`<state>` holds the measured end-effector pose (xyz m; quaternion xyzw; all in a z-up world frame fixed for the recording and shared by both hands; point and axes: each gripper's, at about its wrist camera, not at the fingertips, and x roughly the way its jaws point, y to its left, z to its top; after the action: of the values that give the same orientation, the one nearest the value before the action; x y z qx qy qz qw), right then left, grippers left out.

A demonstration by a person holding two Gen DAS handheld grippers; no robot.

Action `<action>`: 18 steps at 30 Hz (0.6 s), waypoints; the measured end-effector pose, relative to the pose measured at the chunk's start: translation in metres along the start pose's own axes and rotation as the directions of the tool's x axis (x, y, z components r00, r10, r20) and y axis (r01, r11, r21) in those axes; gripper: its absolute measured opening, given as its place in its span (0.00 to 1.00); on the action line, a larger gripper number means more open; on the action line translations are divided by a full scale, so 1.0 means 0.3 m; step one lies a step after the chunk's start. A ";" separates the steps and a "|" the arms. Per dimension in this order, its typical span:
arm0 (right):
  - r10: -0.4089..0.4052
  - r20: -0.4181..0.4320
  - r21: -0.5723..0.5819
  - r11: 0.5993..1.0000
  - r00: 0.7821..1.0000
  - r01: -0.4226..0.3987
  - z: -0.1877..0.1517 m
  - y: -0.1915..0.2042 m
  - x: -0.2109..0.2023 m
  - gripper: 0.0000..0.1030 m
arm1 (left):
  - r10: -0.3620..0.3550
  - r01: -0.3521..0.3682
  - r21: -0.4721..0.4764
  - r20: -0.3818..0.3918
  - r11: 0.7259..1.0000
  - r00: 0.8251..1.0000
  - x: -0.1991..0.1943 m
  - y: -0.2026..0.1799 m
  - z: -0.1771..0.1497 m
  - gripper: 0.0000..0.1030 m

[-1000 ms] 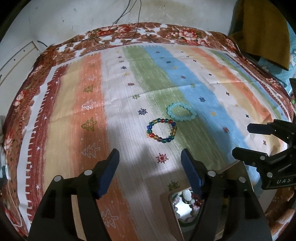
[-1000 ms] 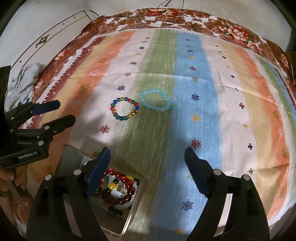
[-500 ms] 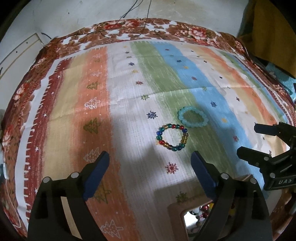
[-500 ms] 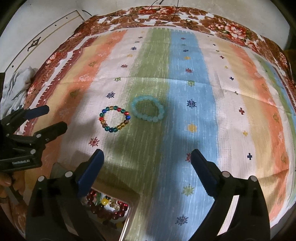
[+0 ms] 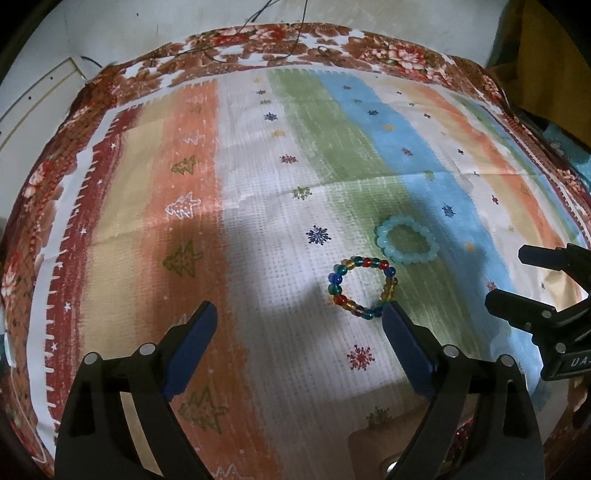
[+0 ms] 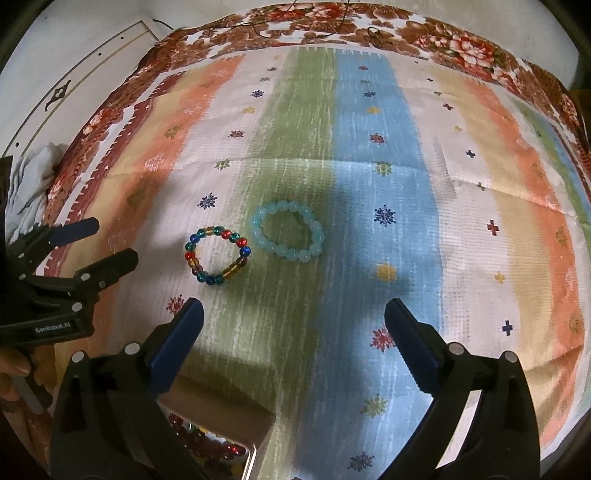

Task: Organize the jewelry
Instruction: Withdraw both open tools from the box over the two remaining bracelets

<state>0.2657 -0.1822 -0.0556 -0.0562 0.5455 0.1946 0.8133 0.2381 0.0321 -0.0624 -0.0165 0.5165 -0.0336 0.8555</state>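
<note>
Two bead bracelets lie side by side on the striped cloth. The multicolour bracelet sits just ahead of my left gripper's right fingertip. My left gripper is open and holds nothing. The pale blue bracelet lies right of the multicolour one. It is ahead of my right gripper, whose jaws are opening with nothing between them. A small box holding several bead bracelets sits under the near fingers, mostly hidden.
The cloth's floral border runs along the far edge, with thin cables across it. A grey rag lies off the left edge. Mustard fabric hangs at far right. A hand grips the left tool.
Both grippers have opened wider and moved forward over the cloth, so the bracelets sit nearer the fingertips. The bead box has slid toward the bottom edge of both views.
</note>
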 end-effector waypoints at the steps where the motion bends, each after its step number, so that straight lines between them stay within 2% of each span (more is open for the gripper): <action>1: 0.003 -0.004 0.007 1.000 1.000 -0.003 0.008 -0.005 0.007 0.94 | -0.003 0.003 -0.003 -0.003 1.000 1.000 0.004 0.002 0.002 0.87; 17: 0.020 -0.044 0.067 0.998 0.999 -0.017 0.080 -0.053 0.094 0.94 | -0.077 0.076 -0.030 -0.056 0.997 0.995 0.086 0.014 0.043 0.87; 18: 0.018 -0.044 0.071 0.997 0.999 -0.015 0.085 -0.057 0.099 0.94 | -0.098 0.096 -0.037 -0.064 0.995 0.993 0.095 0.014 0.046 0.85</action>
<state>0.3039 -0.1827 -0.0746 -0.0271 0.5706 0.1803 0.8007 0.2636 0.0340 -0.0813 -0.0547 0.5436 -0.0670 0.8349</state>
